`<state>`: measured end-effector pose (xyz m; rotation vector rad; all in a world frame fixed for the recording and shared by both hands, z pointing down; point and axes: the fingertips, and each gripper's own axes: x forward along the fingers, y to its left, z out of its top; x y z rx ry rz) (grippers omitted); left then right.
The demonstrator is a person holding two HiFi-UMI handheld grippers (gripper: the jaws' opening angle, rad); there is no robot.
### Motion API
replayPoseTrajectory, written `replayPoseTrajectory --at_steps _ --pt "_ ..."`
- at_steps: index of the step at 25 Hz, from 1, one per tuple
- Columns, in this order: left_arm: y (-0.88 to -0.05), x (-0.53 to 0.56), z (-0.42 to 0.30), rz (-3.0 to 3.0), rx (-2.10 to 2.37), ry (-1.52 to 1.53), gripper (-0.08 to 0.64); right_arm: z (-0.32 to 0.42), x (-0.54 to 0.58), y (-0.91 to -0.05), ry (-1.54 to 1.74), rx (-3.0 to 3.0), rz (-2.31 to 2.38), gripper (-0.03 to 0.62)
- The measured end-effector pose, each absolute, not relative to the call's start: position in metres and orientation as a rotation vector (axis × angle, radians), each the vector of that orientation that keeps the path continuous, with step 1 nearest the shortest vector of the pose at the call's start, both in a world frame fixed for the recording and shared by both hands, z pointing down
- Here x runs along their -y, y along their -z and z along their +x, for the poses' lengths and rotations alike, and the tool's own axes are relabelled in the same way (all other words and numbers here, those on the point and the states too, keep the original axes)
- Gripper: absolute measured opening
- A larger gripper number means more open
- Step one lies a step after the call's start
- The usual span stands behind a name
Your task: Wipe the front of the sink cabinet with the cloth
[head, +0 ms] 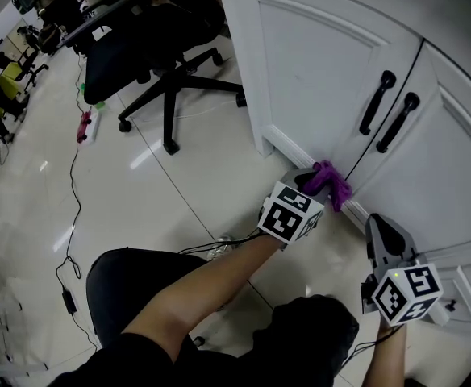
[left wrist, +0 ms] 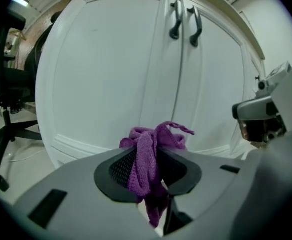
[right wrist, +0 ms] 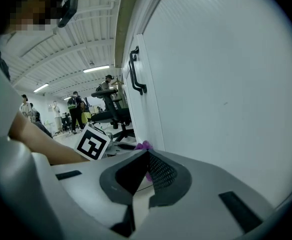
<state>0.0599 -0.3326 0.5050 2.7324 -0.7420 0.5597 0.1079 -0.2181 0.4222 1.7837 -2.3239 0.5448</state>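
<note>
Glossy pale floor tiles [head: 139, 192] are seen at the far left of the head view, crossed by a thin dark cable [head: 72, 192]. A black office chair [head: 151, 51] on castors is parked further back, just left of the cabinet corner.

Toward the middle, the left gripper [head: 314, 177] is held low, with its marker cube [head: 290, 212] turned up to the camera. Its jaws are clamped on a purple cloth [left wrist: 148, 154], which is bunched above the pads and hangs down between them. The cloth is placed at the bottom moulding of the left door, close to the seam between the two doors. Whether it is pressed onto the surface cannot be told.

The white sink cabinet [head: 324, 63] fills the upper right of the head view. Two panelled doors are shut, and a pair of black handles [head: 377, 101] is mounted on either side of the seam, well above the cloth.

At the right, the right gripper [right wrist: 147, 156] is held low, just beside the face of the right door. Its jaws are pressed together with nothing caught between them, and they are pointed along the cabinet front toward the other gripper. A scrap of the purple cloth is visible beyond their tips. Several people are seen standing far off in the room in the right gripper view.
</note>
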Motion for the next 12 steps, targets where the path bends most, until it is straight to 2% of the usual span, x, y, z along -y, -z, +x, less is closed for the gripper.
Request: replayPoseTrajectory --at_steps 5,12 --pt "-0.510 0.326 0.065 2.779 0.685 -0.583 0.110 0.098 0.223 -0.427 -0.545 2.320 1.766 0.000" --pt "-0.517 0.404 0.017 2.639 0.939 -0.525 0.110 0.089 0.242 -0.446 -0.577 2.305 1.714 0.000"
